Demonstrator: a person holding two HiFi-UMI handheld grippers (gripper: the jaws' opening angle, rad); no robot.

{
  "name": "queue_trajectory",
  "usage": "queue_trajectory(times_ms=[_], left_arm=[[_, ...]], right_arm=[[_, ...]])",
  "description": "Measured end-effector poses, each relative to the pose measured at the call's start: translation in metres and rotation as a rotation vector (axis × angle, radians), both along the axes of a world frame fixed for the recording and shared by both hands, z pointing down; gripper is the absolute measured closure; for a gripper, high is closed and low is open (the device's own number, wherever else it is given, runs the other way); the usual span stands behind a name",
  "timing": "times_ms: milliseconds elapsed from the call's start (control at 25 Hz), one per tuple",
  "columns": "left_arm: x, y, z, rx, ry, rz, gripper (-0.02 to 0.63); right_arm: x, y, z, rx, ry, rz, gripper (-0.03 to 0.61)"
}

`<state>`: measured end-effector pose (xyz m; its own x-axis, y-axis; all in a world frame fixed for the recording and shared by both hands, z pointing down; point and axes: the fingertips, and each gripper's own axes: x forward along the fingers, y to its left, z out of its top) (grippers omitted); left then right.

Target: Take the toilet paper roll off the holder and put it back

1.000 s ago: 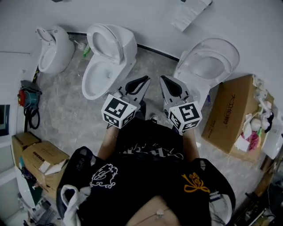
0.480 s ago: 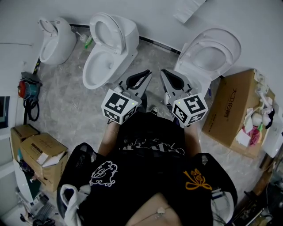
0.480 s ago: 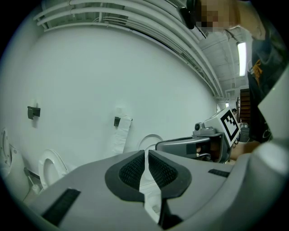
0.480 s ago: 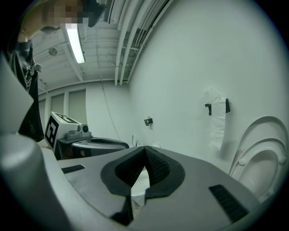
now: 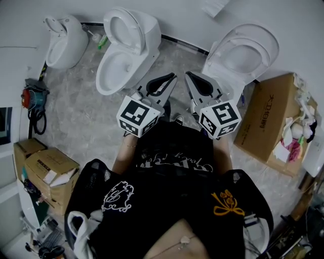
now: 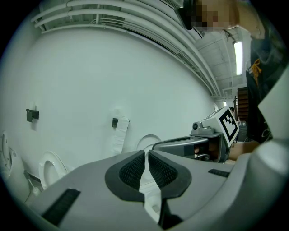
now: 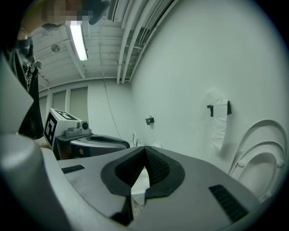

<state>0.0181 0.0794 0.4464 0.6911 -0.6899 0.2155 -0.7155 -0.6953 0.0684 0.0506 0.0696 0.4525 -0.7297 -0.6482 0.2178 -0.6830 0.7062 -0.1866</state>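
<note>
The toilet paper roll (image 7: pixel 220 121) hangs on a small black wall holder (image 7: pixel 210 108), with a strip trailing down, above and left of an open toilet lid (image 7: pixel 259 155). The roll (image 6: pixel 120 131) also shows in the left gripper view, and its strip hangs at the top of the head view as toilet paper (image 5: pixel 215 6). My left gripper (image 5: pixel 173 76) and right gripper (image 5: pixel 187 75) are held side by side, both shut and empty, well short of the wall. The left gripper (image 6: pixel 146 152) and right gripper (image 7: pixel 144 148) each point toward the wall.
Three white toilets stand along the wall: left (image 5: pixel 63 43), middle (image 5: pixel 109 81), right (image 5: pixel 266 48). A second black holder (image 6: pixel 31 115) is further left. A brown cardboard box (image 5: pixel 268 121) sits at right, more boxes (image 5: pixel 48 174) at left. A green bottle (image 5: pixel 103 41) lies near the wall.
Both grippers have moved a little forward toward the toilets and the wall, side by side, with their jaws staying shut.
</note>
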Motion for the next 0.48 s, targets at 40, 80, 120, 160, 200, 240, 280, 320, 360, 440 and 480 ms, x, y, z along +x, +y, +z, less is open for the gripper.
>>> queue_trajectory(times_ms=[40, 80, 120, 160, 200, 240, 280, 320, 360, 440, 480], left_arm=[[0.0, 0.0004, -0.0005, 0.002, -0.002, 0.001, 0.575], [-0.0002, 0.0007, -0.001, 0.005, -0.004, 0.002, 0.575], [-0.0006, 0.0008, -0.0016, 0.008, -0.007, 0.002, 0.575], [-0.0013, 0.0006, -0.0021, 0.011, -0.008, 0.003, 0.575], [-0.0021, 0.0, -0.0024, 0.013, -0.009, 0.003, 0.575], [-0.0029, -0.0007, -0.0027, 0.014, -0.009, 0.003, 0.575], [-0.0038, -0.0012, -0.0029, 0.016, -0.009, 0.003, 0.575], [-0.0044, -0.0016, -0.0034, 0.017, -0.009, 0.004, 0.575], [-0.0047, -0.0019, -0.0041, 0.018, -0.008, 0.006, 0.575], [-0.0044, -0.0024, -0.0061, 0.022, -0.007, 0.009, 0.575], [-0.0041, -0.0027, -0.0072, 0.024, -0.006, 0.011, 0.575]], right_arm=[[-0.0004, 0.0001, -0.0003, 0.001, 0.001, -0.001, 0.565], [-0.001, 0.0003, -0.0007, 0.003, 0.001, -0.002, 0.565], [-0.0016, 0.0002, -0.0013, 0.005, 0.002, -0.003, 0.565], [-0.0025, -0.0003, -0.0018, 0.007, 0.003, -0.004, 0.565], [-0.0035, -0.0011, -0.0022, 0.01, 0.005, -0.005, 0.565], [-0.0045, -0.002, -0.0025, 0.012, 0.007, -0.006, 0.565], [-0.0056, -0.0027, -0.0028, 0.013, 0.01, -0.006, 0.565], [-0.0064, -0.0031, -0.0032, 0.014, 0.012, -0.006, 0.565], [-0.007, -0.0034, -0.0037, 0.015, 0.014, -0.004, 0.565], [-0.0075, -0.0041, -0.005, 0.018, 0.018, -0.001, 0.565], [-0.0075, -0.0045, -0.0057, 0.019, 0.02, 0.0, 0.565]])
